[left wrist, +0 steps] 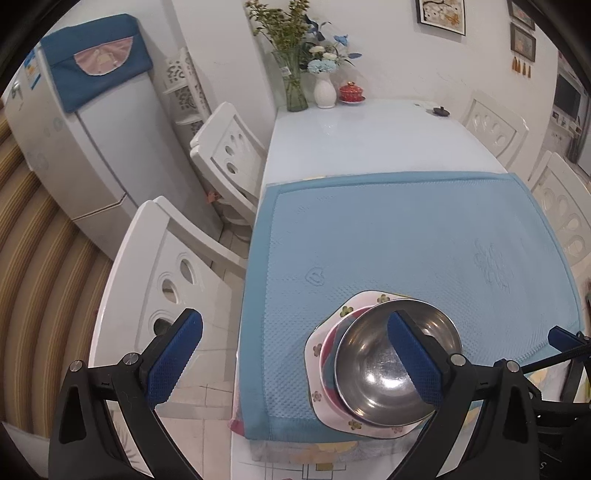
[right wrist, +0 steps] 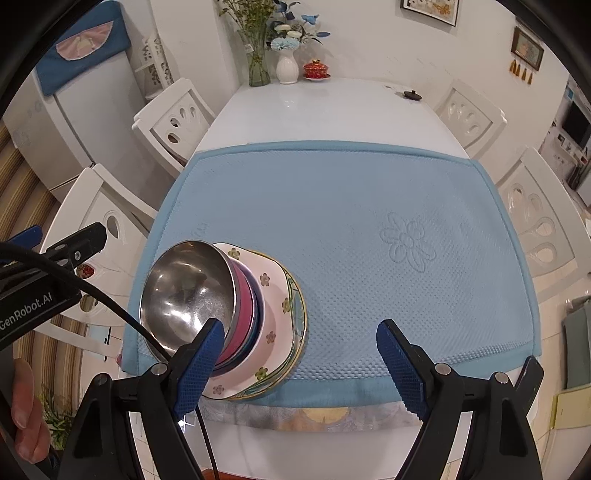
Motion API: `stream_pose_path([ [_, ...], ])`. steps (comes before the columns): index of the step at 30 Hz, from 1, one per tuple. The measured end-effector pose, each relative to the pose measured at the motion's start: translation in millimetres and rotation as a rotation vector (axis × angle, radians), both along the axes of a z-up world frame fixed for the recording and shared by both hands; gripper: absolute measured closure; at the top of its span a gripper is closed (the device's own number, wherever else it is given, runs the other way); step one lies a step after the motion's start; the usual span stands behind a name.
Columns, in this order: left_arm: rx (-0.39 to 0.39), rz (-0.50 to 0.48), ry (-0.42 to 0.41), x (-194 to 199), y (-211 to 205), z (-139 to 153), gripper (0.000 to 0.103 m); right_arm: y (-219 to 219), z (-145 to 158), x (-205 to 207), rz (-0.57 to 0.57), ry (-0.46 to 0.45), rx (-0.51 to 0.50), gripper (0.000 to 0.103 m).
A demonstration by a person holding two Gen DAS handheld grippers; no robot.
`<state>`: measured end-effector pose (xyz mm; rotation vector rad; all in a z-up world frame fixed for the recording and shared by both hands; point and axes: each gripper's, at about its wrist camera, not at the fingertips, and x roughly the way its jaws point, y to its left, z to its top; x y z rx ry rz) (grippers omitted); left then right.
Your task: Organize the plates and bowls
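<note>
Where plates lie, stacked bowls

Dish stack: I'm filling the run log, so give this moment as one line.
stack: steel bowl atop floral plates | on: blue mat | left gripper: open | right gripper: open, empty

White chairs, fridge, white walls, framed pictures

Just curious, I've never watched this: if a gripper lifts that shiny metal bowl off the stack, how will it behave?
The steel bowl is probably stiff and light. Its polished, curved wall looks slippery for the pads. Sitting loosely atop the pink bowl, it may rock if nudged.
</note>
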<state>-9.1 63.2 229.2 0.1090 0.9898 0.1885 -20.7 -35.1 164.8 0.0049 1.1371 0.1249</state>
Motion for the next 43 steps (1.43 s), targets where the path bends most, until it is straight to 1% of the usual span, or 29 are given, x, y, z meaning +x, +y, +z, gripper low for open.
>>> stream_pose_path([
  [4,-0.018,-0.015,0.015,4.2,1.4,-2.5,0.003,2.6,-1.8,0.4,-0.019,-0.001,0.01,0.02],
  [11,-0.018,-0.03,0.005,3.2,6.2,-1.0,0.003,7.4,-2.1,1.0,-0.032,-0.005,0.012,0.02],
  [13,-0.004,-0.024,0.0,1.7,5.7,-0.9,0.003,8.3,-2.0,0.8,-0.031,-0.004,0.009,0.02],
  [14,0.016,-0.02,-0.005,1.4,4.3,-0.2,0.003,9.6,-0.7,-0.2,-0.03,-0.011,0.005,0.02],
  [15,0.035,-0.022,-0.012,0.9,1.7,1.7,0.003,9.9,0.0,-0.4,-0.03,-0.015,0.002,0.02],
  [16,0.038,-0.028,-0.017,1.2,0.1,4.1,0.003,11.5,2.0,-1.3,-0.033,-0.022,-0.002,0.02],
  [18,0.02,-0.045,-0.025,2.2,-2.3,9.5,0.003,13.7,4.4,-4.2,-0.034,-0.027,0.006,0.02],
  [25,0.018,-0.051,-0.061,1.8,-12.9,22.8,0.003,6.8,16.4,-8.9,-0.038,-0.061,-0.006,0.02],
  [28,0.031,-0.024,-0.117,-5.1,-17.7,34.5,0.003,-4.1,23.9,-6.3,-0.048,-0.095,-0.015,0.02],
  [30,0.022,-0.01,-0.143,-8.3,-22.2,43.5,0.003,-12.0,27.1,-3.1,-0.042,-0.104,-0.009,0.02],
  [35,0.025,0.04,-0.143,-8.5,-36.5,48.8,0.003,-36.3,34.0,1.2,-0.011,-0.111,0.014,0.02],
  [37,0.05,0.058,-0.147,-9.6,-48.0,49.6,0.003,-48.7,33.9,0.5,0.001,-0.111,0.017,0.02],
  [39,0.105,0.078,-0.199,-15.8,-63.0,54.0,0.003,-58.3,32.4,1.1,0.014,-0.104,0.021,0.02],
  [41,0.175,0.074,-0.267,-23.7,-85.3,62.1,0.003,-70.3,30.9,1.7,0.028,-0.095,0.025,0.02],
  [42,0.186,0.065,-0.277,-24.3,-96.1,64.8,0.003,-77.8,30.5,2.3,0.033,-0.099,0.017,0.02],
  [43,0.18,0.056,-0.27,-22.7,-103.9,65.6,0.0,-83.2,30.2,2.9,0.034,-0.105,0.009,0.02],
])
